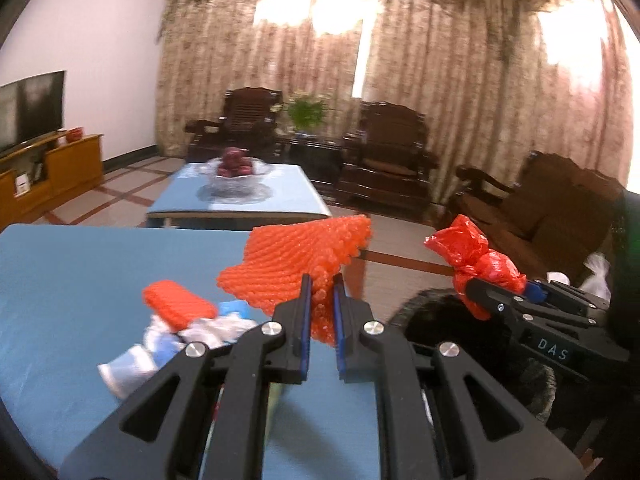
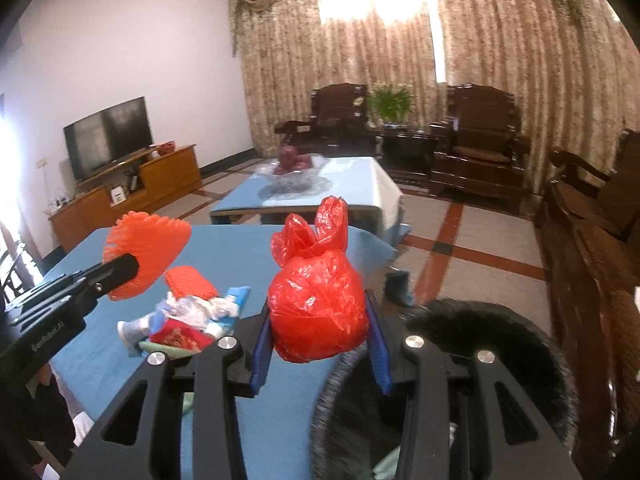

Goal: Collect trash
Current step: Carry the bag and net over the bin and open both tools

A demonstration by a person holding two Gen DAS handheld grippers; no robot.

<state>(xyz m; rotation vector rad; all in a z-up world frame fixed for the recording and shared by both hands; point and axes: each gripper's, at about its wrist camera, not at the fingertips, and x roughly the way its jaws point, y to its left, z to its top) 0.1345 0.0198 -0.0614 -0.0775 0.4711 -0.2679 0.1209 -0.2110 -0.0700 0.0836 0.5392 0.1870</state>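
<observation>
My left gripper (image 1: pixel 321 280) is shut on an orange foam fruit net (image 1: pixel 304 256), lifted above the blue table (image 1: pixel 80 264). My right gripper (image 2: pixel 318 308) is shut on a knotted red plastic bag (image 2: pixel 318 312), held above the table's right edge. Each gripper shows in the other view: the right gripper (image 1: pixel 480 292) with the red bag (image 1: pixel 476 256), the left gripper (image 2: pixel 128 268) with the net (image 2: pixel 148 248). On the table lie a second orange net (image 1: pixel 178 308), crumpled white and blue wrappers (image 1: pixel 168 344) and a red packet (image 2: pixel 180 338).
A black mesh bin (image 2: pixel 480 332) stands just right of the table, below my right gripper. Beyond is a second blue table (image 1: pixel 240 196) with a glass fruit bowl (image 1: pixel 236 176), dark wooden chairs (image 1: pixel 384 160), a TV cabinet (image 1: pixel 52 172) at left and curtains behind.
</observation>
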